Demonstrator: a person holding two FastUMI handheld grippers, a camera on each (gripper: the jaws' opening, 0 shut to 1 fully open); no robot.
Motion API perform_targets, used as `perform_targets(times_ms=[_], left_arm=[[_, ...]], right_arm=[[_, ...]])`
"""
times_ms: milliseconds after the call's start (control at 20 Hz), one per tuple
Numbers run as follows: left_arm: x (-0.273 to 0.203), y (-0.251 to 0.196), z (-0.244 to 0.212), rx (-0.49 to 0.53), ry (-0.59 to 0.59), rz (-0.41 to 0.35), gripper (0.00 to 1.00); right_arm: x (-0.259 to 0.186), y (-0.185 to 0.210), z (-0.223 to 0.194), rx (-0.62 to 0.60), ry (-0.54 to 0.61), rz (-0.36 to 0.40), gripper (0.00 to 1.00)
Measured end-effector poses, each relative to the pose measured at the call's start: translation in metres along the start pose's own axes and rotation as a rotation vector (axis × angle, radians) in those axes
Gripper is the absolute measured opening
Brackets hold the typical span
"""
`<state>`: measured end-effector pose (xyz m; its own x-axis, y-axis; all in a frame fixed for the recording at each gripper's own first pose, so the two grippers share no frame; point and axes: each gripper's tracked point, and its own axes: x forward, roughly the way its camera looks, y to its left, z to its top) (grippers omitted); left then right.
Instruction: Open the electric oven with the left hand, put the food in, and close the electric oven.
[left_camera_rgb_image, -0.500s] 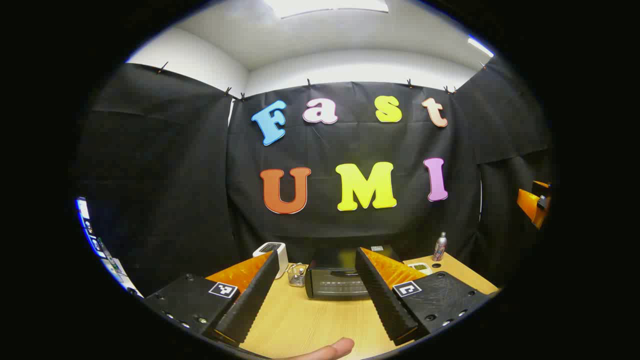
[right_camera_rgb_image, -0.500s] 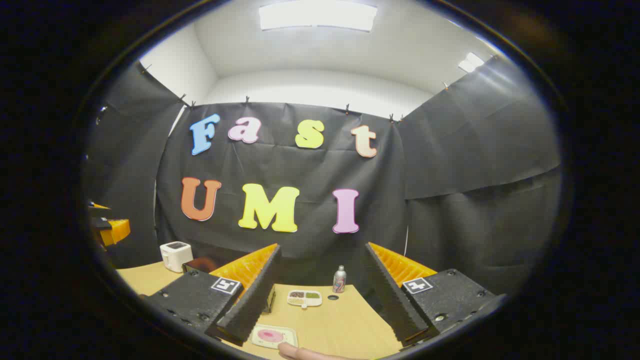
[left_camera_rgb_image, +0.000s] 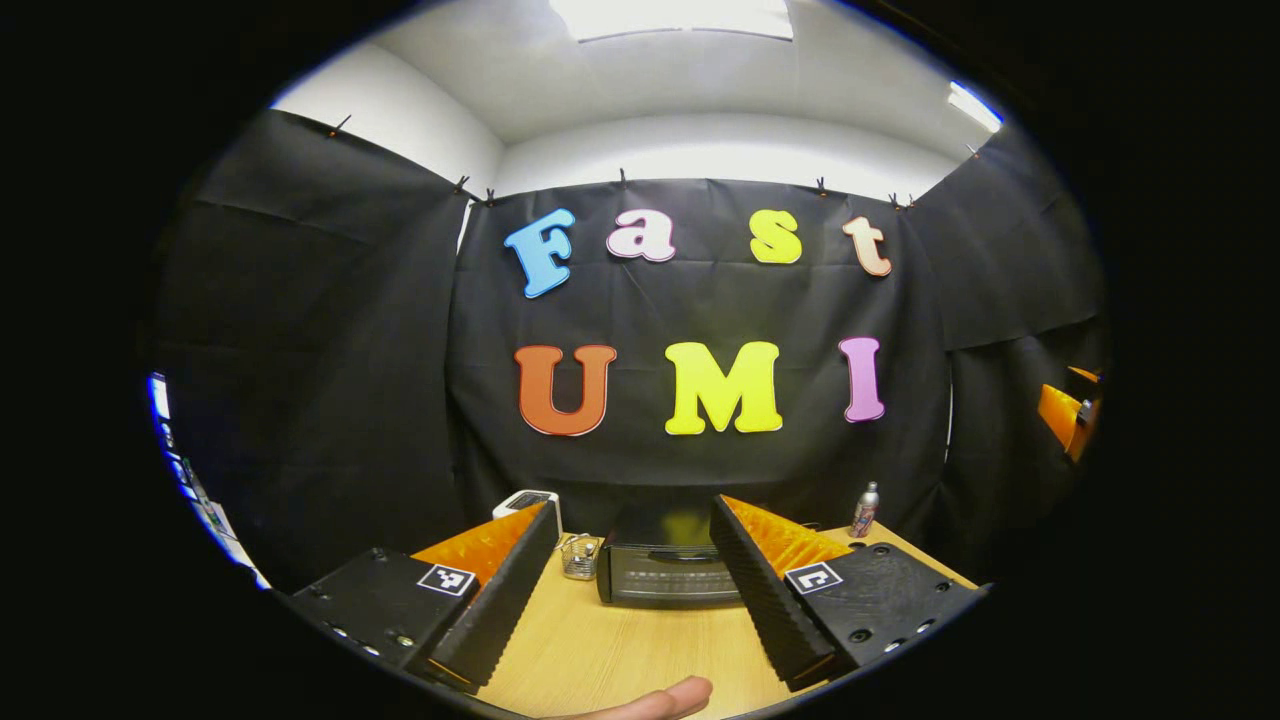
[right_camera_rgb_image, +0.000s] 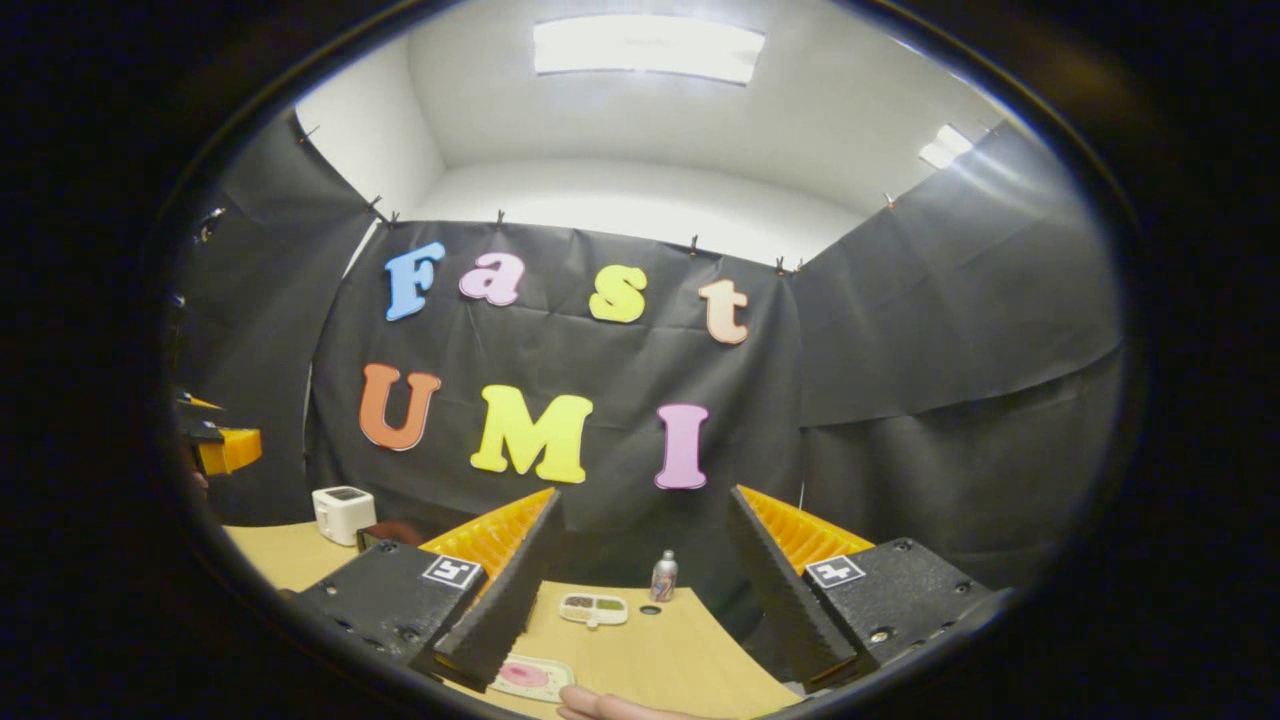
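The black electric oven (left_camera_rgb_image: 662, 577) stands at the back of the wooden table (left_camera_rgb_image: 600, 650) with its door closed, seen in the left gripper view. My left gripper (left_camera_rgb_image: 633, 505) is open and held short of the oven, which sits between its fingers. My right gripper (right_camera_rgb_image: 643, 494) is open too, with nothing in it. Under it, near the table's front edge, lies a small plate of pink food (right_camera_rgb_image: 530, 677). A divided white tray of food (right_camera_rgb_image: 594, 608) rests farther back. The left gripper's body (right_camera_rgb_image: 225, 447) appears at the far left of the right gripper view.
A white appliance (left_camera_rgb_image: 527, 502) and a small wire basket (left_camera_rgb_image: 578, 556) stand left of the oven. A metal bottle (left_camera_rgb_image: 864, 509) stands at the back right. A thumb (left_camera_rgb_image: 660, 700) shows at the bottom edge. Black cloth walls close in the table on three sides.
Both views have tipped up slightly, so the table and oven sit a little lower and smaller. Both grippers stay open and hold nothing.
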<state>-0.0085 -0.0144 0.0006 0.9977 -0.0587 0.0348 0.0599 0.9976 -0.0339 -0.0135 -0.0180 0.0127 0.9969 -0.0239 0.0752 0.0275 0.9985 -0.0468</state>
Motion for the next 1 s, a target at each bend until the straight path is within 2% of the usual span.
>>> perform_targets(times_ms=[300,500,750,1000], left_arm=[[0.013,-0.009,-0.003,-0.015,0.013,-0.017,0.96],[0.049,-0.012,-0.010,-0.003,0.020,-0.001,0.96],[0.116,-0.027,-0.045,-0.042,0.097,-0.051,0.96],[0.175,-0.038,-0.106,-0.038,0.245,-0.078,0.96]], right_arm=[[0.005,-0.009,-0.009,0.009,0.013,-0.006,1.00],[0.014,-0.013,-0.018,0.016,0.022,-0.005,1.00],[0.025,-0.019,-0.030,0.029,0.032,-0.002,1.00],[0.036,-0.025,-0.041,0.035,0.031,-0.012,1.00]])
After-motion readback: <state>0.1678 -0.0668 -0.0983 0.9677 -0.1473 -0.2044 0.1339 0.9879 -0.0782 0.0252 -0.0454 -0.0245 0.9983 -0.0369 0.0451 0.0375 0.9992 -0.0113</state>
